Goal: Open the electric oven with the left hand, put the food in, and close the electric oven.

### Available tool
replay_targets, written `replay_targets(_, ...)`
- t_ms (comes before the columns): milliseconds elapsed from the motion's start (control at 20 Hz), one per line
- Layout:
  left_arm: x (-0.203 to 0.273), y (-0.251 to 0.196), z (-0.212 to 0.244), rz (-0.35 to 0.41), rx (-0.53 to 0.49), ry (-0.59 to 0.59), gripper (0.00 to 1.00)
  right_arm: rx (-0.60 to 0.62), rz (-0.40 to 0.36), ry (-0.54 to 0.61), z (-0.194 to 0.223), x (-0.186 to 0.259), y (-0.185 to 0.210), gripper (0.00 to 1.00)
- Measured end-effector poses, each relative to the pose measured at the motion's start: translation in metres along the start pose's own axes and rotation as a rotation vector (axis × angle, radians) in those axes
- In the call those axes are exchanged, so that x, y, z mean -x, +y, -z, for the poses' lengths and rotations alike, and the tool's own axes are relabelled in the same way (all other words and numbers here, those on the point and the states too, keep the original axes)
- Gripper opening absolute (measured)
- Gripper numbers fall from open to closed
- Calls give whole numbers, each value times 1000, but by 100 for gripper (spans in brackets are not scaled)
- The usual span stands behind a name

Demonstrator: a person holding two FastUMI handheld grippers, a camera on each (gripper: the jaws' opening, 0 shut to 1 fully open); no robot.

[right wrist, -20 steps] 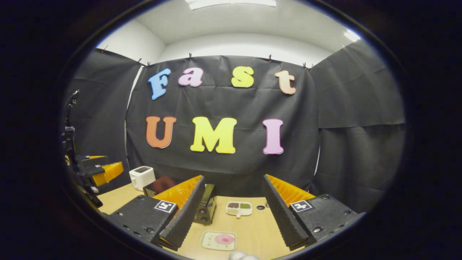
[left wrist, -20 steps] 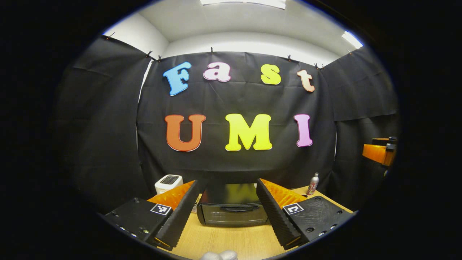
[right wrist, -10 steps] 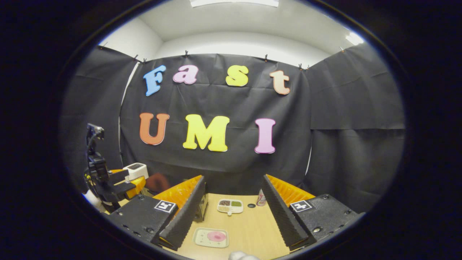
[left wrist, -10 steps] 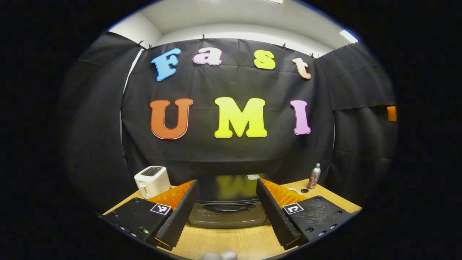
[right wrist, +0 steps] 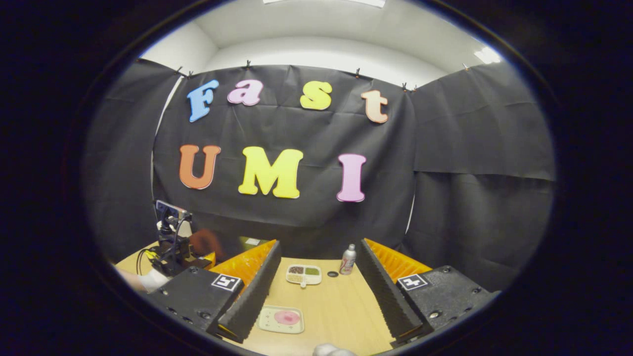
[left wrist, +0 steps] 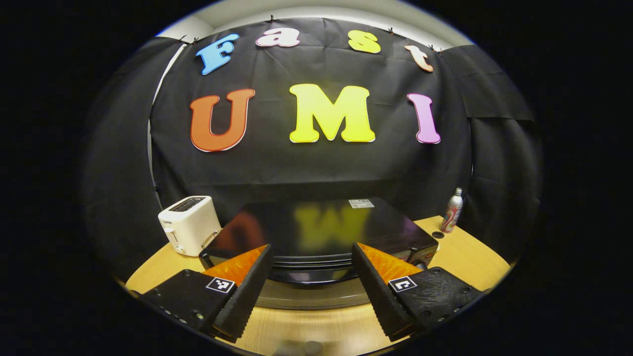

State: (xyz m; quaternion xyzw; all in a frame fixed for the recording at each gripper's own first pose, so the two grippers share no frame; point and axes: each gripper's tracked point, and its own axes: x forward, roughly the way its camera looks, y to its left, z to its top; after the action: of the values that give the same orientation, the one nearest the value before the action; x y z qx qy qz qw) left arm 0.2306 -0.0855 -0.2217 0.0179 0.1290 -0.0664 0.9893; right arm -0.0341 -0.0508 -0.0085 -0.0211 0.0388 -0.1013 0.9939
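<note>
Your left gripper point(left wrist: 311, 282) jaws spread wide right at the glossy black boxy electric oven point(left wrist: 316, 232), door shut, white toaster point(left wrist: 190, 225) close left, your right gripper point(right wrist: 316, 291) jaws wide over bare wooden table point(right wrist: 341, 316), pink food on its flat tray point(right wrist: 282, 319) near the left finger.

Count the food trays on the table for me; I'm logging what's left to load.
2: a pink-food tray near the right hand-held gripper, and a compartment tray farther back.

My left gripper point(left wrist: 311, 274) points forward, its jaws spread wide. My right gripper point(right wrist: 317, 282) likewise holds its jaws apart, level, gripping nothing.
</note>
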Motion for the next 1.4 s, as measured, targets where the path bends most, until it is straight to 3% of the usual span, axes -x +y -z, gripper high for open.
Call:
replay_targets(50,-3,-1,8,-1,0,24,97,-1,-1,4,1,-2,1,97)
replay_targets(100,-3,-3,0,0,-21,-21,89,-2,-1,6,1,-3,2,97)
replay_targets(150,-3,-7,1,6,-29,-6,98,-3,-2,10,2,-5,3,96)
replay_targets(900,52,-9,30,7,-14,33,95,-33,-63,38,20,-11,24,97)
replay_targets(1400,106,-14,98,-15,-13,135,95,-15,-77,67,38,2,27,97)
